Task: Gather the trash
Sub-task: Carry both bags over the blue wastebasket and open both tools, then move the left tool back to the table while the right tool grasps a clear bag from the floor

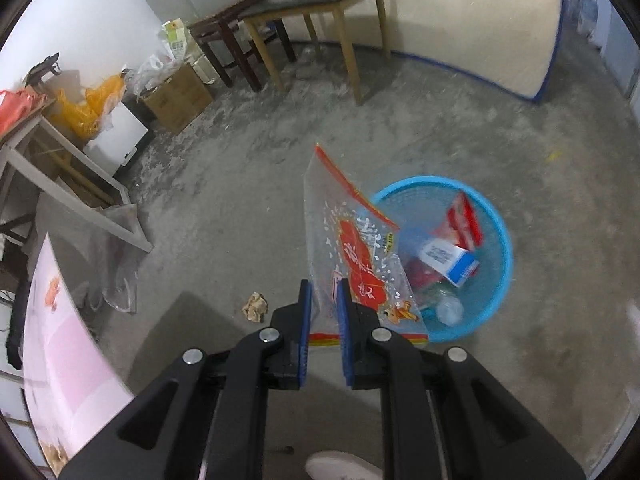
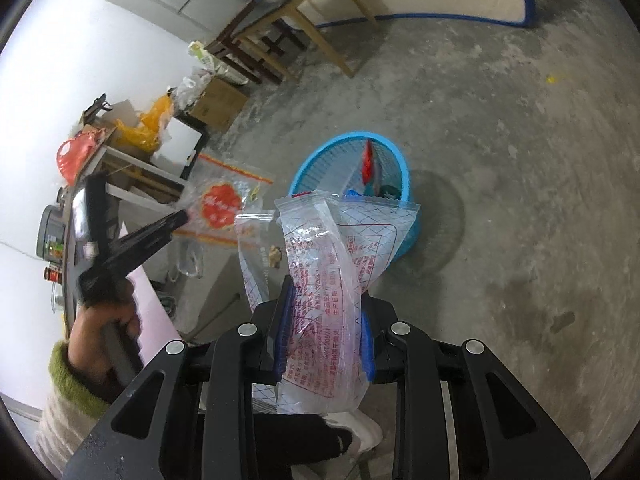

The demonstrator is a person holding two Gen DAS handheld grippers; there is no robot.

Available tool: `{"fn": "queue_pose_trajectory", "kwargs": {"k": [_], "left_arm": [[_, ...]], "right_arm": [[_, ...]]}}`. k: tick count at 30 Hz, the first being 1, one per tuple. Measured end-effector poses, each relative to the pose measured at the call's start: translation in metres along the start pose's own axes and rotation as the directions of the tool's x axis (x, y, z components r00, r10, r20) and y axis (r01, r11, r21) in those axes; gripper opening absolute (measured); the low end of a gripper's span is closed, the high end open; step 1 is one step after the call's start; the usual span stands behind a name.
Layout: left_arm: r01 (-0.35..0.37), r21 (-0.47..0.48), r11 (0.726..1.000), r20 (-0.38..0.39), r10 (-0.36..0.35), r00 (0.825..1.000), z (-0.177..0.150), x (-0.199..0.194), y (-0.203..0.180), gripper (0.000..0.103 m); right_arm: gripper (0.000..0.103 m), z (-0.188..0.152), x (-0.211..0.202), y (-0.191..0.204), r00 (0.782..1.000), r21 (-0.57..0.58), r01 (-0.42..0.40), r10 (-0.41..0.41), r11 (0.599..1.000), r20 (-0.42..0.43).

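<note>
Trash already fills part of the round blue plastic mesh basket on the grey concrete floor: a white and blue carton, a red wrapper and a clear bottle. Just beside the basket's rim, the left tongs are clamped on a clear plastic bag with a red and orange print, held upright. The right tongs are clamped on a crumpled clear wrapper with red lettering, held in front of the basket. A crumpled brown paper ball lies on the floor, apart from the basket.
</note>
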State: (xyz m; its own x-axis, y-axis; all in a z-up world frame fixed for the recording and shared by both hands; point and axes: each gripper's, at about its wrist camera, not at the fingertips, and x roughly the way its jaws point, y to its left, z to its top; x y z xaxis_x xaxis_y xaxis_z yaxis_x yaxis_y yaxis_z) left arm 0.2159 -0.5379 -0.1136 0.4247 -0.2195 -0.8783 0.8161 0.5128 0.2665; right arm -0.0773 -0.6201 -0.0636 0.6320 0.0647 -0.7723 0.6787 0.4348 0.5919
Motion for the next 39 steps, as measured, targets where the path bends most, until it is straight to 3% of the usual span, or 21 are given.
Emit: {"fn": "queue_pose_trajectory", "kwargs": {"k": [5, 7, 9, 15, 20, 23, 28, 32, 33, 34, 36, 39], "left_arm": [[0.044, -0.004, 0.999, -0.050, -0.044, 0.998, 0.002, 0.046, -0.017, 0.014], [0.037, -0.005, 0.999, -0.066, -0.038, 0.997, -0.001, 0.051, -0.018, 0.021], [0.056, -0.027, 0.998, -0.060, -0.058, 0.997, -0.005, 0.047, -0.012, 0.022], [0.082, -0.093, 0.992, -0.015, -0.083, 0.996, -0.004, 0.015, 0.016, 0.026], [0.149, -0.133, 0.980, 0.053, -0.143, 0.988, -0.011, -0.039, 0.047, 0.026], [0.188, -0.158, 0.969, 0.100, -0.174, 0.980, -0.023, -0.074, 0.069, 0.032], [0.237, -0.187, 0.953, 0.187, -0.202, 0.961, -0.068, -0.145, 0.108, 0.052], [0.249, -0.239, 0.938, 0.251, -0.189, 0.950, -0.115, -0.195, 0.139, 0.061], [0.242, -0.254, 0.936, 0.262, -0.175, 0.949, -0.129, -0.206, 0.146, 0.063], [0.230, -0.269, 0.935, 0.274, -0.155, 0.949, -0.144, -0.217, 0.154, 0.064], [0.212, -0.302, 0.929, 0.292, -0.122, 0.949, -0.171, -0.233, 0.166, 0.066], [0.195, -0.340, 0.920, 0.299, -0.091, 0.950, -0.204, -0.248, 0.177, 0.067]], "right_arm": [[0.026, -0.002, 0.007, -0.003, 1.000, 0.009, 0.008, -0.007, 1.000, -0.016], [0.027, -0.001, 0.009, -0.005, 1.000, 0.006, 0.009, -0.008, 1.000, -0.021], [0.027, -0.001, 0.013, -0.007, 1.000, 0.010, 0.007, -0.007, 1.000, -0.026], [0.027, -0.002, 0.024, -0.007, 0.999, 0.025, -0.016, 0.017, 1.000, -0.043], [0.027, 0.007, 0.037, -0.011, 0.998, 0.046, -0.036, 0.038, 0.998, -0.045], [0.027, 0.014, 0.054, -0.011, 0.998, 0.034, 0.006, -0.004, 0.999, -0.060], [0.029, 0.037, 0.111, -0.008, 0.988, -0.004, 0.116, -0.116, 0.993, -0.100], [0.034, 0.065, 0.141, -0.012, 0.992, 0.066, 0.121, -0.119, 0.990, -0.032], [0.038, 0.073, 0.146, -0.014, 0.993, 0.090, 0.115, -0.114, 0.989, -0.014], [0.050, 0.082, 0.156, -0.017, 0.994, 0.112, 0.108, -0.109, 0.988, 0.001], [0.065, 0.091, 0.173, -0.024, 0.994, 0.130, 0.111, -0.111, 0.985, -0.003], [0.065, 0.095, 0.195, -0.043, 0.990, 0.202, 0.139, -0.131, 0.969, -0.050]]}}
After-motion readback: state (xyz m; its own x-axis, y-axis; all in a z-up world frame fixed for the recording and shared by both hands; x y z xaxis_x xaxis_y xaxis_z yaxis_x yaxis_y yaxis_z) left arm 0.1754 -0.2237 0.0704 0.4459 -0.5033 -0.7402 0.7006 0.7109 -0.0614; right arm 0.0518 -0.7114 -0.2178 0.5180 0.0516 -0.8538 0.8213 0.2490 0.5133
